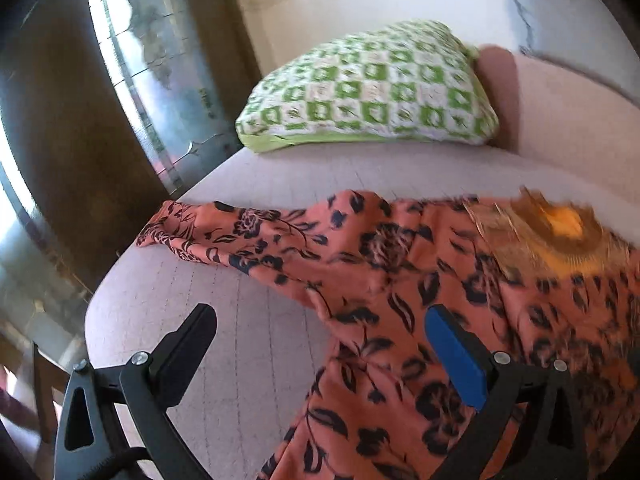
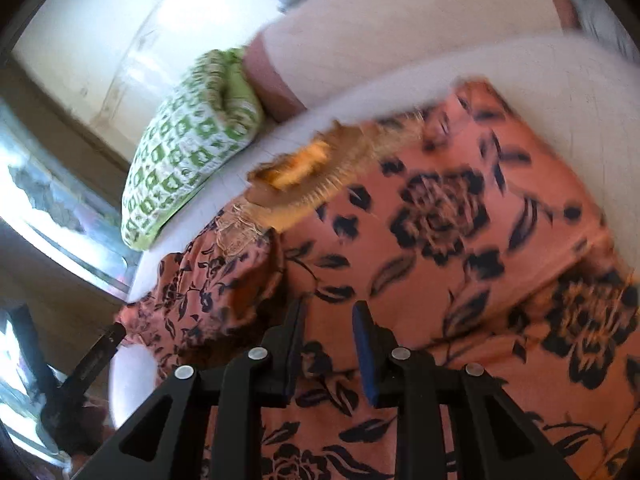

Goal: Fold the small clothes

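A salmon-orange garment with black flowers (image 1: 400, 280) lies spread on a pale pink cushioned surface (image 1: 240, 340). One of its sleeves (image 1: 208, 228) reaches out to the left, and a golden embroidered neckline (image 1: 560, 236) sits at the far right. My left gripper (image 1: 320, 312) hangs open and wide over the garment's left edge, with nothing pinched. In the right wrist view the garment (image 2: 440, 240) fills the frame below its neckline (image 2: 304, 168). My right gripper (image 2: 329, 308) hovers over the garment's middle. Its jaws are narrowly apart and flat cloth shows through the gap.
A green-and-white checked pillow (image 1: 368, 88) lies at the back of the surface against a pink backrest (image 1: 496, 80); the right wrist view shows the pillow (image 2: 184, 148) too. A window (image 1: 160, 60) and a dark frame stand beyond the left edge.
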A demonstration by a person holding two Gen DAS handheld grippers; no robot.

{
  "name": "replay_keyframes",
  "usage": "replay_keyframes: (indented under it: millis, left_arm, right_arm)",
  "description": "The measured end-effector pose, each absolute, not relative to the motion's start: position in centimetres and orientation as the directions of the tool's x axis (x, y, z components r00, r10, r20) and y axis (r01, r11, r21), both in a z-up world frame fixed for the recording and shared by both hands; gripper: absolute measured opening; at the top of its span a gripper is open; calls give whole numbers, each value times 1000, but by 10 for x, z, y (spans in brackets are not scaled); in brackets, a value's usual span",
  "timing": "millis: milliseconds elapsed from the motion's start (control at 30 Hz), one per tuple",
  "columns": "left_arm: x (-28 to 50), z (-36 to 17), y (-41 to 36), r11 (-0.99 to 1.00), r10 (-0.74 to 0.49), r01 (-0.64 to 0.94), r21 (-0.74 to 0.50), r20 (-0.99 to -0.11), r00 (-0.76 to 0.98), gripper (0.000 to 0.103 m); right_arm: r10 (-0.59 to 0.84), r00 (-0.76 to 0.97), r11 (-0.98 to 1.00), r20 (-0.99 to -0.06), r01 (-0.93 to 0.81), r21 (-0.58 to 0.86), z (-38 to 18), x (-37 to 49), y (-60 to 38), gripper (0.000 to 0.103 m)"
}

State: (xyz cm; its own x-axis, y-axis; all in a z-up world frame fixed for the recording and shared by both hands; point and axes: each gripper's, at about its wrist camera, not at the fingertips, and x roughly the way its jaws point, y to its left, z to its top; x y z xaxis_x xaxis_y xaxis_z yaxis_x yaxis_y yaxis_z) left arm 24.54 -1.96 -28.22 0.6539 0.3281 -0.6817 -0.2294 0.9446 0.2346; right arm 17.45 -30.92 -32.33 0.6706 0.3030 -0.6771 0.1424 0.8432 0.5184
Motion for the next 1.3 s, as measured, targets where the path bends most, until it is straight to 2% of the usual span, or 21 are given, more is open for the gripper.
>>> replay_keyframes:
  millis: [167,233,267,367,400,467,500,600,733,800,833,933,1000,1067,1133,1200,1233,1267,1300]
  left_arm:
    - [233,-277,5,945,325,-244,218,-712,622,103]
    - [229,-273,25,941,332,-264,211,-719,610,103]
    - [229,-272,38,937,342,-277,213,-724,599,103]
    - [228,-270,84,923,358,-331,194,-746,562,103]
    - [227,-271,98,920,358,-347,184,-753,551,103]
    - [226,-273,133,909,363,-382,168,-769,526,103]
    - [226,-273,149,904,363,-394,162,-777,513,103]
    - [228,-273,193,895,348,-428,122,-791,503,103]
    - [246,-276,249,859,276,-511,1,-842,463,103]
    - [261,-279,276,825,235,-562,-60,-867,439,103]
    - [267,-281,283,810,217,-580,-84,-876,431,103]
    - [289,-283,301,780,167,-608,-150,-886,432,103]
    - [304,-289,312,747,128,-638,-187,-901,415,103]
    - [319,-299,329,689,51,-670,-276,-904,425,103]
    - [330,-311,342,621,-15,-701,-351,-900,437,103]
    - [339,-323,351,563,-49,-722,-403,-888,458,103]
    - [342,-327,354,546,-53,-731,-410,-887,459,97]
    - [346,-332,358,524,-56,-739,-423,-883,466,83]
    - [350,-337,360,509,-50,-745,-432,-879,475,79]
  right_arm:
    - [315,581,859,-750,163,486,-342,195,-290,28]
    - [314,586,866,-747,146,479,-342,202,-279,28]
    - [343,599,857,-724,115,502,-338,205,-273,28]
    - [556,643,745,-527,-105,658,-311,202,-245,28]
    - [615,649,720,-449,-229,655,-294,193,-230,28]
    - [667,645,704,-374,-380,600,-275,180,-209,28]
    - [661,648,716,-379,-394,576,-273,177,-202,31]
    - [572,638,801,-515,-301,517,-291,185,-195,32]
    - [531,616,827,-582,-225,516,-312,194,-196,32]
    - [486,531,867,-694,-195,458,-334,202,-185,32]
    - [485,502,868,-716,-178,464,-341,205,-183,33]
    - [571,535,801,-622,-199,564,-327,202,-194,33]
    - [603,573,768,-555,-227,599,-317,197,-199,39]
    - [613,619,738,-490,-229,634,-310,192,-208,81]
    - [623,639,711,-450,-223,667,-306,190,-212,83]
    - [607,651,726,-457,-220,651,-304,188,-215,83]
    - [594,660,738,-460,-219,639,-303,190,-213,83]
    - [582,670,747,-461,-216,629,-301,189,-214,83]
    - [578,674,749,-461,-212,628,-301,188,-217,83]
